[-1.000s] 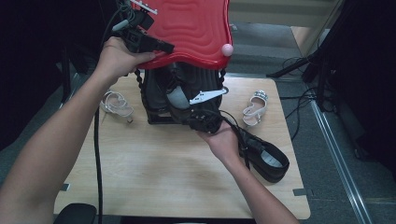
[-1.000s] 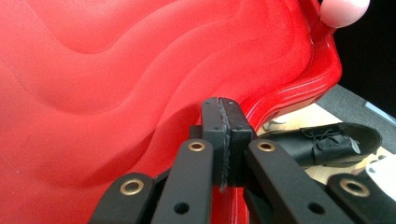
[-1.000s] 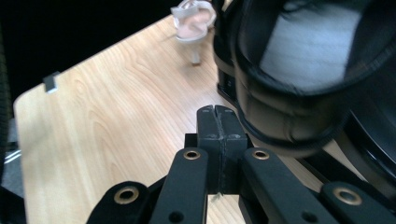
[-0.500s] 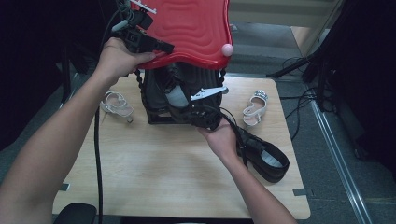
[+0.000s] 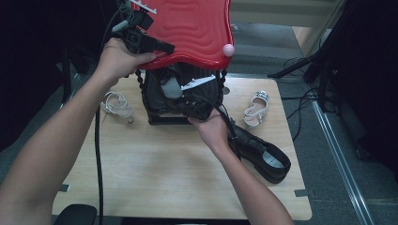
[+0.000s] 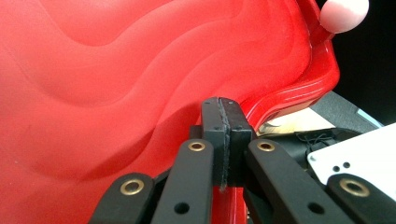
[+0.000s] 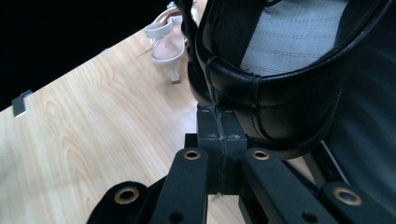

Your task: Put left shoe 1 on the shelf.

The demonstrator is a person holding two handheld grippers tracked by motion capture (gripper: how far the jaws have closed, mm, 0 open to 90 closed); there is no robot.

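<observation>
Trouble looked likeliest at the red lid (image 5: pixel 187 28), the largest thing here: it stood tipped up over the black shoe rack (image 5: pixel 162 101), and the left gripper (image 5: pixel 149 43) had its jaws pressed flat together on the lid's front rim, a thin bite on a smooth wavy edge. If that bite slipped, the lid would probably drop onto the black shoe (image 7: pixel 280 70) being fed in below it. The right gripper (image 7: pixel 219 122) had its jaws shut on that shoe's back edge, just under the lid and against the rack's front; so narrow a pinch might let the shoe twist or fall to the table (image 5: pixel 155 173). A second black shoe (image 5: pixel 263 154) lay right of the rack, with white sandals (image 5: pixel 256 108) behind it. The rack's inside stayed dark under the lid, so its free room was hard to judge.
</observation>
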